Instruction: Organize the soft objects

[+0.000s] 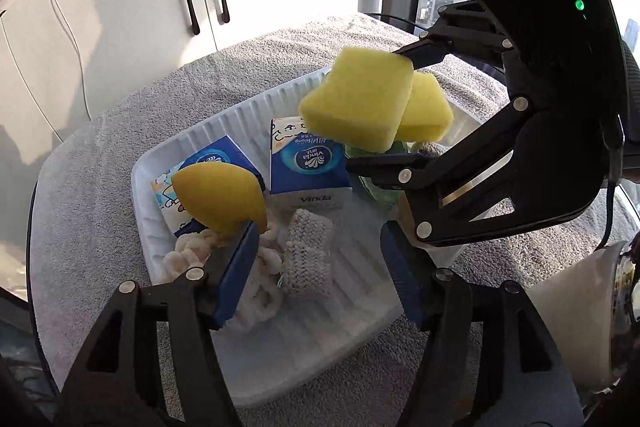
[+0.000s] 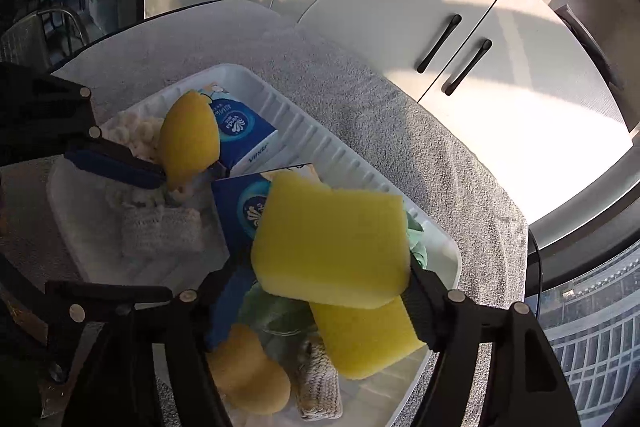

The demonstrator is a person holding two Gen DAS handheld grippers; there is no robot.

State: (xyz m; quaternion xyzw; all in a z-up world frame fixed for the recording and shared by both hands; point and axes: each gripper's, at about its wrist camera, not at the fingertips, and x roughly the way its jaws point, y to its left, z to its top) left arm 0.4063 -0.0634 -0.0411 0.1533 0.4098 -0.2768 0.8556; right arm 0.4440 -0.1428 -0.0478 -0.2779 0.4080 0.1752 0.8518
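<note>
**Both sponges loose over the tray**

The left fingers [image 1: 236, 275] point steeply down and stand wide. An oval sponge [image 1: 220, 199] touches only the tip of the finger at 8 o'clock in the left view, and the other finger is well apart from it.

The right fingers [image 2: 420, 303] also point steeply down and are spread around a block sponge [image 2: 332, 243]. It hangs tilted above the tray [image 1: 240, 115]. One corner touches the finger at 4 o'clock in the right view. In the left view the lower finger looks just clear of it, so nothing clamps it.

By count there are:
- two block sponges; the second [image 2: 368, 339] lies in the tray under the first
- two oval sponges
- two tissue packs, one [image 1: 308, 163] upright at the tray's centre and one [image 1: 216, 163] behind the oval sponge
- two knit pads
- one fluffy cream bundle [image 1: 184, 259]
- one green cloth [image 2: 416, 239]

All of these are in or over the white ribbed tray. It sits on a grey towel [image 1: 100, 147] that covers the bench.

Only the right view shows the second oval sponge [image 2: 248, 371] at 6 o'clock. It also shows the second knit pad [image 2: 320, 383] beside that sponge. The first knit pad [image 1: 308, 255] is clearest in the left view, between the left fingers, which also shows the wide gap between them.
</note>
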